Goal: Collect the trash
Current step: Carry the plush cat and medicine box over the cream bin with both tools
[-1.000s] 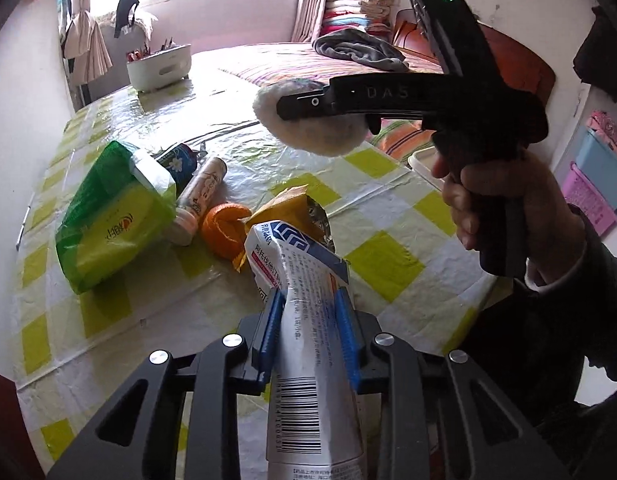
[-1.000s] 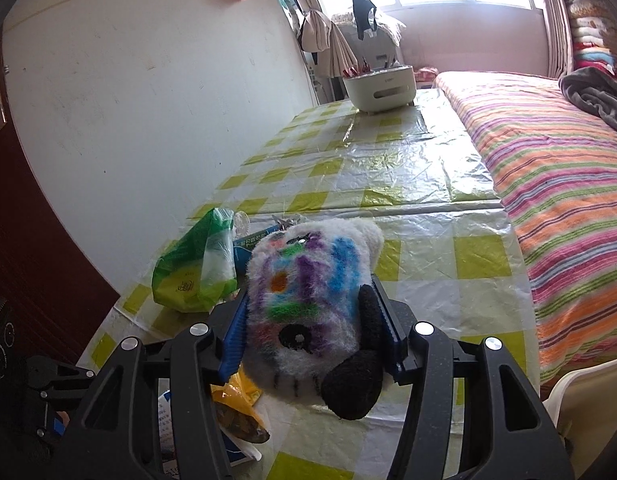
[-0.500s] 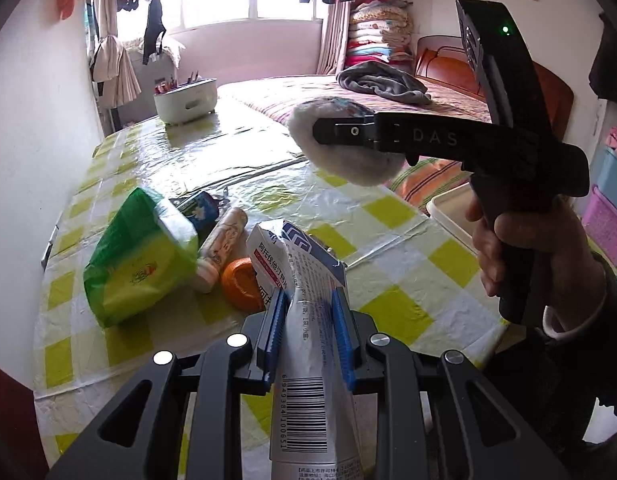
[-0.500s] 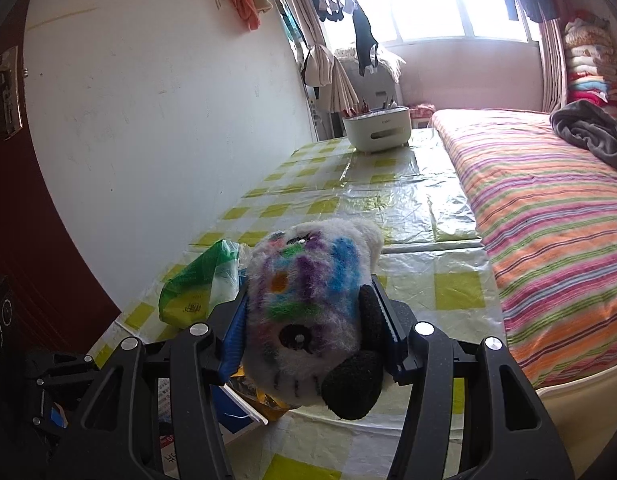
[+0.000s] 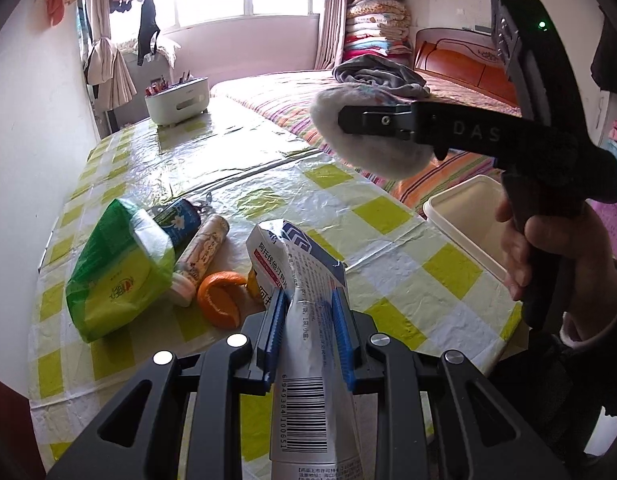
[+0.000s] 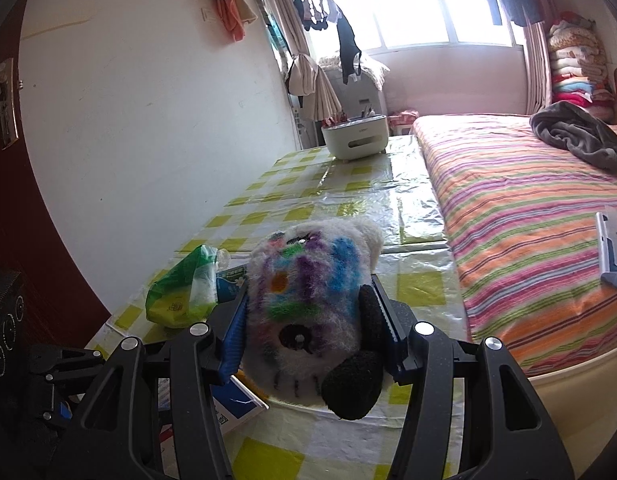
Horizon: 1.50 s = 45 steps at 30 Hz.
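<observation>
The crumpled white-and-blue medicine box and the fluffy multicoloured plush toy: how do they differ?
The medicine box is flat, printed card, squeezed narrow by the left gripper. The plush toy is bulky, soft fur, filling the right gripper's wider jaws. Both are held above the checked table.

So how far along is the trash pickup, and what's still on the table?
Nothing visibly binned yet. In hand: the left tongs clamp a crushed white-and-blue medicine carton; the right tongs hold a fluffy white toy with coloured patches. Left on the checked tablecloth: green tissue pack, orange peel, cream tube, blue packet.
</observation>
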Each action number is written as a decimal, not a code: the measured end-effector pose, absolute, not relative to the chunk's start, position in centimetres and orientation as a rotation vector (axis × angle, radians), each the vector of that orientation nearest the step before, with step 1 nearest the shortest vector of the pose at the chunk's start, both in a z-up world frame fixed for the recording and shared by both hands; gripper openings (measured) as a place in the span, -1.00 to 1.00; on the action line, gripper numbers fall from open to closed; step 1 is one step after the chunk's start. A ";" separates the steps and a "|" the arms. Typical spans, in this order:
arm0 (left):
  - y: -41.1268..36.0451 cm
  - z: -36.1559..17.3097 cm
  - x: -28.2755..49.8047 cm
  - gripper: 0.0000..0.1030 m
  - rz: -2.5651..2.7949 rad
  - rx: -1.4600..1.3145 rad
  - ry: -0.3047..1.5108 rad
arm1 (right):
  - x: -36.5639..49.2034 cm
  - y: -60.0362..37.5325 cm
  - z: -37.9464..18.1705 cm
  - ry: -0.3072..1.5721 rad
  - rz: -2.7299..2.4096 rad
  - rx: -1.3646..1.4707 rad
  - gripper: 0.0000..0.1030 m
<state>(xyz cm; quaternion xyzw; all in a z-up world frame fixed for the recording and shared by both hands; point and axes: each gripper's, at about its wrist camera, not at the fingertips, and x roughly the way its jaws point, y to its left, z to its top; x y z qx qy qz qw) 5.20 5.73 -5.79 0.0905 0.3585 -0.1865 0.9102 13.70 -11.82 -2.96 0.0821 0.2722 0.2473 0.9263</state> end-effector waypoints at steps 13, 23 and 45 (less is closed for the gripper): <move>0.7 -5.7 6.2 -0.54 -0.444 0.238 0.729 | 12.3 -17.3 -2.7 0.529 0.412 0.189 0.03; -3.7 -5.4 6.7 -0.54 -0.505 0.262 0.725 | 11.2 -22.7 -3.3 0.517 0.310 0.215 0.03; -10.9 -4.3 6.5 -0.54 -0.664 0.259 0.703 | 9.6 -31.1 -5.8 0.571 0.045 0.258 0.06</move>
